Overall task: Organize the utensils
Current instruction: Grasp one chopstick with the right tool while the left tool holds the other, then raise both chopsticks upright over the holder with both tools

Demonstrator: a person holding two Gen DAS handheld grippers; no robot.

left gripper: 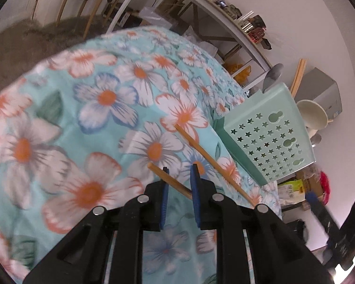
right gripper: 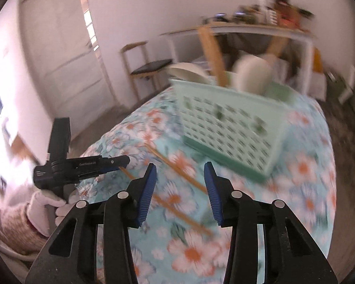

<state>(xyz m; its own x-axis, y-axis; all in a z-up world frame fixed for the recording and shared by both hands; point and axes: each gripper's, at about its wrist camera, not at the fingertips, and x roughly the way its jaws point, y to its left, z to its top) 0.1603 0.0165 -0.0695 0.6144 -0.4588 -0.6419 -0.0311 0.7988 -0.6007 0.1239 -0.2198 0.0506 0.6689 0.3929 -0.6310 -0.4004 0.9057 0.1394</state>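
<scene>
The left gripper (left gripper: 179,170) has its blue pads closed on a wooden chopstick (left gripper: 170,179), which crosses between them at a slant, its free end jutting out to the upper left. The right-wrist view confirms this: the chopstick projects from the tip of that gripper, held in a white-gloved hand (right gripper: 47,207). A second chopstick (left gripper: 215,163) lies loose on the floral tablecloth (left gripper: 94,99), just beyond the held one and running toward the basket's base.

The right gripper (right gripper: 180,168) stands with jaws apart and nothing between the pads (that picture is heavily blurred).

The mint-green perforated basket (left gripper: 269,137) sits on the cloth. In it are a white bowl (left gripper: 311,114), a spoon (left gripper: 273,74) and upright chopsticks (left gripper: 298,75).

Writing: the left gripper's body carries small pale lettering, illegible at this sharpness. A yellow-green packet (left gripper: 292,190) behind the basket bears print, likewise unreadable.
</scene>
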